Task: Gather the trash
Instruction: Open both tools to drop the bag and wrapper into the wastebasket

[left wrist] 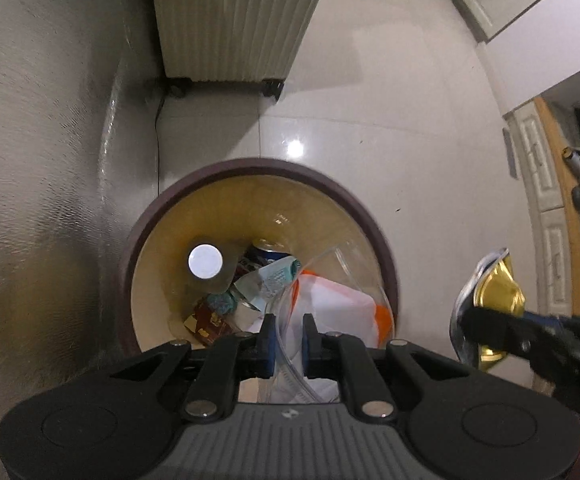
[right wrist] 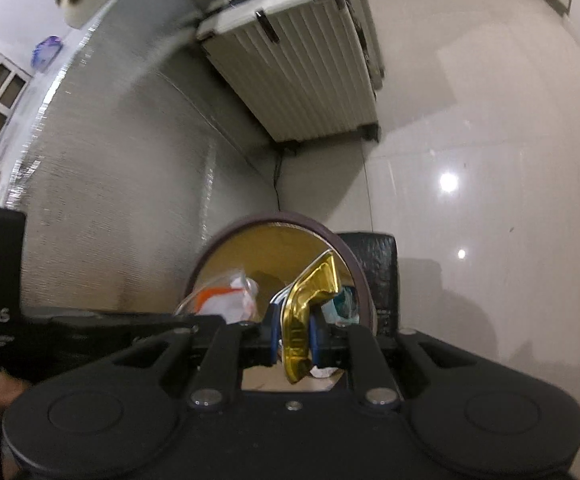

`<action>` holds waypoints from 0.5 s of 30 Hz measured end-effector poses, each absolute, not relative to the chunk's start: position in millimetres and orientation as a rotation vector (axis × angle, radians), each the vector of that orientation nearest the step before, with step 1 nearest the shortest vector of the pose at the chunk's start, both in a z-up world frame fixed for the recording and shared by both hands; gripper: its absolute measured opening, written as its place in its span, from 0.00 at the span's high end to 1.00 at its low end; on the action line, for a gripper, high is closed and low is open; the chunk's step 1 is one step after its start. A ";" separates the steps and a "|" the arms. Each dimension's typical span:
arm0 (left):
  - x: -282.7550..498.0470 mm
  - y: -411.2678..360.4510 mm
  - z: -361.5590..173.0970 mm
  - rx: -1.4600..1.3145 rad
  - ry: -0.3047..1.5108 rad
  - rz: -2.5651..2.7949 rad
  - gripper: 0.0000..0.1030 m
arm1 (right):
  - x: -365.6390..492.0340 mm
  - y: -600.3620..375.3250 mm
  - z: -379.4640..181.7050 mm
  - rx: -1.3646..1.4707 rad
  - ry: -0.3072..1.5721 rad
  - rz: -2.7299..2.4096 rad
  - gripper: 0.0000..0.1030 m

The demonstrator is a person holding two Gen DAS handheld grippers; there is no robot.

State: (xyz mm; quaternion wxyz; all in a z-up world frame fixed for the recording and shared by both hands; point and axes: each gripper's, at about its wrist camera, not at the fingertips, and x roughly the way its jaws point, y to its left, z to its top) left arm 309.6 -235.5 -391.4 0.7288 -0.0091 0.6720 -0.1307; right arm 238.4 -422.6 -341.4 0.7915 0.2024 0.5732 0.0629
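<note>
Over a round brown-rimmed waste bin with a tan inner wall (left wrist: 250,200), the left tongs (left wrist: 289,344) point steeply down, clamped on a clear plastic bag holding white and orange packaging (left wrist: 330,300). The bag hangs from the fingers into the bin's mouth, its long axis running downward toward the litter at the bottom: a blue drink can (left wrist: 268,254), a white-capped bottle (left wrist: 205,262) and a red-brown wrapper (left wrist: 206,322). The right tongs (right wrist: 296,340) are closed on a crumpled gold foil piece (right wrist: 310,300), which stands roughly upright between the pads, its upper end bent toward the bin's rim. A ribbed cream suitcase on wheels (left wrist: 230,20) stands beyond the bin on the pale tiled floor (left wrist: 410,140).
</note>
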 end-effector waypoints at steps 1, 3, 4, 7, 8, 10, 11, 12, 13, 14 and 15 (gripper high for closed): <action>311.4 -236.4 -398.2 -0.016 1.488 -0.287 0.88 | 238.8 -422.2 -349.4 0.448 1.243 0.135 0.85; 314.3 -233.0 -411.2 -0.032 1.502 -0.285 0.86 | 240.1 -421.1 -365.2 0.481 1.264 0.141 0.85; 315.7 -229.8 -418.8 -0.054 1.506 -0.280 0.86 | 240.2 -419.6 -372.5 0.492 1.275 0.141 0.85; 317.4 -225.1 -438.5 -0.115 1.523 -0.256 0.77 | 241.2 -414.6 -392.1 0.511 1.300 0.133 0.85; 316.6 -225.8 -443.5 -0.112 1.530 -0.244 0.65 | 241.3 -412.6 -397.8 0.517 1.308 0.128 0.85; 316.3 -224.5 -449.2 -0.062 1.528 -0.213 0.54 | 241.9 -408.8 -408.0 0.532 1.325 0.122 0.85; 315.9 -222.7 -451.3 -0.042 1.530 -0.212 0.54 | 242.2 -407.2 -411.2 0.535 1.328 0.123 0.85; 315.1 -219.6 -452.3 -0.034 1.537 -0.215 0.54 | 241.4 -405.4 -414.7 0.538 1.331 0.126 0.85; 314.1 -216.0 -452.3 -0.028 1.540 -0.217 0.54 | 242.3 -403.3 -418.2 0.539 1.334 0.130 0.85; 312.5 -212.6 -451.7 -0.017 1.540 -0.220 0.54 | 243.3 -401.1 -419.9 0.541 1.337 0.135 0.85; 311.5 -209.0 -450.6 -0.006 1.538 -0.219 0.54 | 245.3 -399.1 -423.0 0.544 1.340 0.141 0.85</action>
